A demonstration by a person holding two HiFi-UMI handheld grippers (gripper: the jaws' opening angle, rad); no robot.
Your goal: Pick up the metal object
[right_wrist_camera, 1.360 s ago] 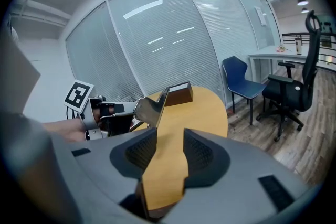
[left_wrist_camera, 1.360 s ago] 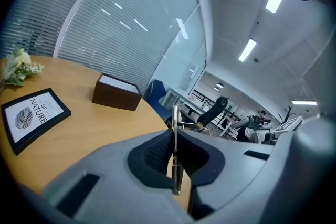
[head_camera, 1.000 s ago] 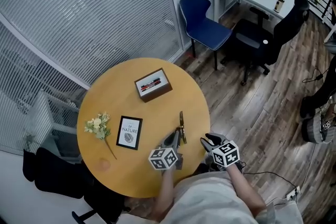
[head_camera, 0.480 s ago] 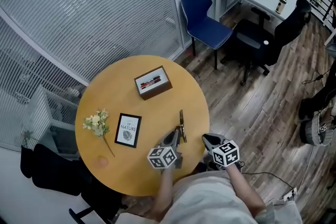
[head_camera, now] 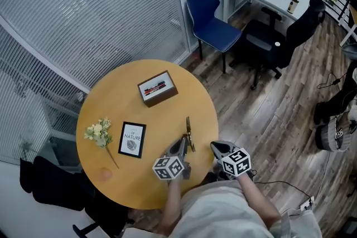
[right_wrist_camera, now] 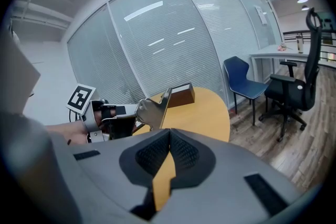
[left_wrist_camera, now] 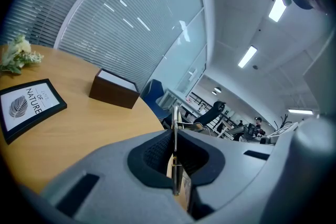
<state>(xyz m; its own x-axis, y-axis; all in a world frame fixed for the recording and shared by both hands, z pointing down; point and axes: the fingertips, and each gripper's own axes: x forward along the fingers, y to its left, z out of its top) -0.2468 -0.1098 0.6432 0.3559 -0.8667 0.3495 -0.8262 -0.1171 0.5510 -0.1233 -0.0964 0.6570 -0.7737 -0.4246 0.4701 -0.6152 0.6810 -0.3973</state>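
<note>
Between the fingers of the left gripper (left_wrist_camera: 175,140), the metal object (left_wrist_camera: 175,118) is sitting clamped edge-on and sticking out ahead of the fingertips. The right gripper view is showing it apparently clear of the tabletop (head_camera: 111,103), so the pick is looking essentially done.

Just changed: the right gripper (head_camera: 217,147) has just been closing its fingers. They are now meeting with nothing between them, only tabletop showing past the tips. Reading: that hand is not joining the grasp and is idling just beside the left fingers.

Versus a second ago: the right fingers were spread, now together. Left grip, object position and both hands are looking unchanged. Box (head_camera: 158,88), framed card (head_camera: 132,140) and flowers (head_camera: 99,132), well ahead of the fingers, are staying put.
</note>
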